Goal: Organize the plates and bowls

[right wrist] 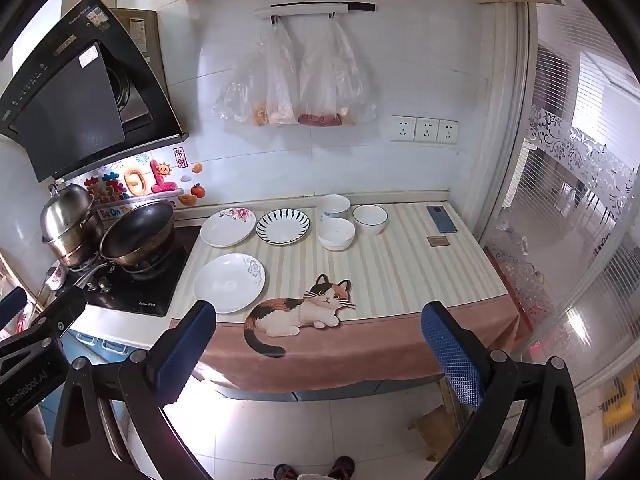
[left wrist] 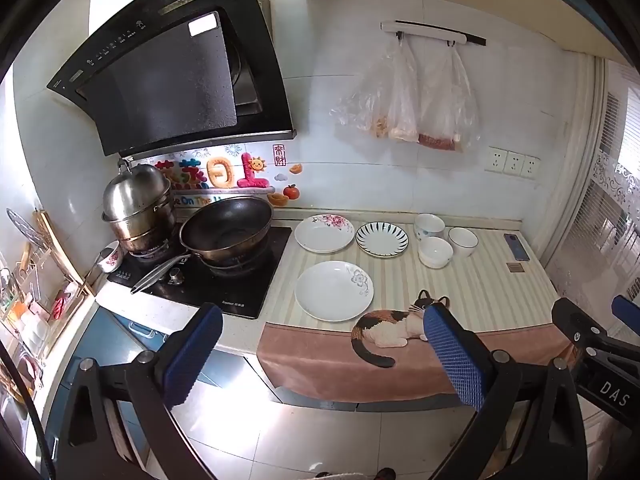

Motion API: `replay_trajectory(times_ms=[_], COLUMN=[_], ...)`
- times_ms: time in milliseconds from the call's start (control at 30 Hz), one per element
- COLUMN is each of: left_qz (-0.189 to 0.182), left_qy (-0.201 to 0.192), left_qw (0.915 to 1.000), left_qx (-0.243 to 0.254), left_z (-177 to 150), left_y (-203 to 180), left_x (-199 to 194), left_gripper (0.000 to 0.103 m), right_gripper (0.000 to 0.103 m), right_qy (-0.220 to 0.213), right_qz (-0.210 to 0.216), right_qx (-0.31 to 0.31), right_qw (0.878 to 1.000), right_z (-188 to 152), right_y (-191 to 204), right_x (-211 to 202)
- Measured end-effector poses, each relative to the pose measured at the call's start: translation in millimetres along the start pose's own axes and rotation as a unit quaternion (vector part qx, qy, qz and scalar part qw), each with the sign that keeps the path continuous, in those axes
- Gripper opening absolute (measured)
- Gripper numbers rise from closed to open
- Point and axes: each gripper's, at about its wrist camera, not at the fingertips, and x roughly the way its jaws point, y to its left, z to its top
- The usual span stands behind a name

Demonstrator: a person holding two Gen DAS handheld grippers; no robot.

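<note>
Counter mat [right wrist: 400, 272] holds plates [right wrist: 230, 282] beyond both spread claws [right wrist: 320, 356].

Your way in from the front edge of the tabletop [right wrist: 400, 272] is open along its right half, up to the phone [right wrist: 441, 219]. On the left, three plates [right wrist: 230, 282] fill the surface; behind, three bowls [right wrist: 337, 233] crowd together. The wok [left wrist: 226, 229] hems the left side.
</note>
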Motion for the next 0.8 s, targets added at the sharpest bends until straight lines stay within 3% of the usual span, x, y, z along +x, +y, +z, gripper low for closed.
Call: replay_trajectory(times_ms=[800], left_qz=[0.001], left_qy=[-0.006], left_qw=[1.0000], left_qx=[0.001], left_z=[7.9], left_y=[1.0], left_x=[-7.0], left_gripper=[0.103], right_gripper=[0.103], right_qy=[-0.003], right_qz=[0.000], right_qx=[0.003], right_qw=[1.000], right_z=[0.0], right_y=[-0.7], right_x=[-11.0])
